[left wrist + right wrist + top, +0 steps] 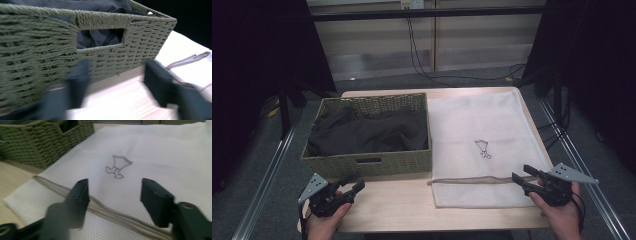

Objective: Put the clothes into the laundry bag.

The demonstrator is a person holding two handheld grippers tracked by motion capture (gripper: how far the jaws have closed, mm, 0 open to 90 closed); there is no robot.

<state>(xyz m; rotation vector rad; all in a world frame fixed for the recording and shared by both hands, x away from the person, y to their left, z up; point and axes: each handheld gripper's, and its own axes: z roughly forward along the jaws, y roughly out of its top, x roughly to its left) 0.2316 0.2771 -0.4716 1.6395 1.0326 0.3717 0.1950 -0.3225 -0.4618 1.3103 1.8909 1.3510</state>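
Observation:
A green woven basket [372, 163] on the left half of the table holds a dark cloth [367, 130]. To its right lies a flat white mesh bag [472, 125] with a grey zipper [472, 180] along its near edge and a small printed figure [483, 148]. My left gripper [352, 188] is open just before the basket's front wall [37, 37], nothing between its jaws. My right gripper [523, 176] is open over the bag's near right corner, above the zipper [112, 212], holding nothing. The dark cloth [100, 37] shows through the basket's handle slot.
The wooden table [397, 205] has bare surface in front of the basket. Metal rails [267, 170] run along both sides of the table. Cables [422, 65] hang down to the floor behind it. Dark curtains stand at both sides.

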